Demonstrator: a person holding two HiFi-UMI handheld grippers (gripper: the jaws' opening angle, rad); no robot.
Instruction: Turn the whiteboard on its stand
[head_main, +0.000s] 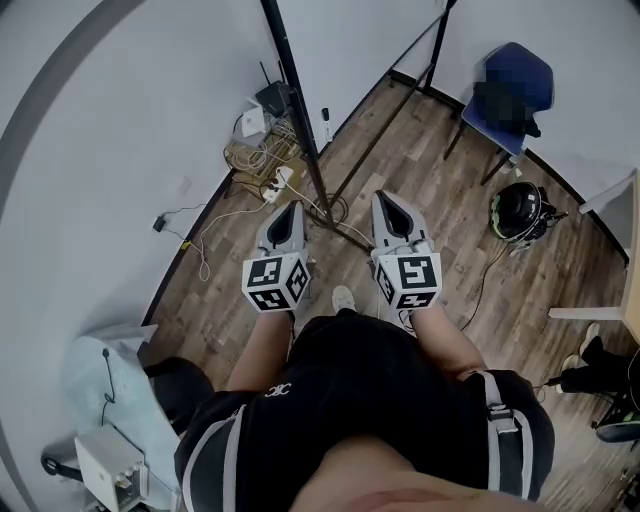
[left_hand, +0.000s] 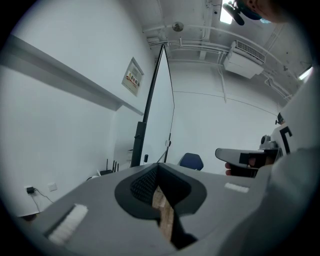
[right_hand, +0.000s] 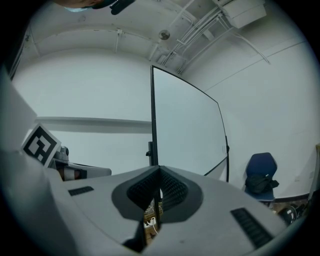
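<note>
Pointing at the whiteboard (right_hand: 187, 130), which stands upright at frame centre, the left gripper (head_main: 292, 212) and right gripper (head_main: 383, 203) hover side by side. Both have fingers closed, holding nothing.

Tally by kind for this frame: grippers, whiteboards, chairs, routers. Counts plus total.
Grey handheld grippers with marker cubes: 2 (left gripper, right gripper)
Large white whiteboard on black stand: 1
Blue chair: 1
Black router with antennas: 1
Total: 5
</note>
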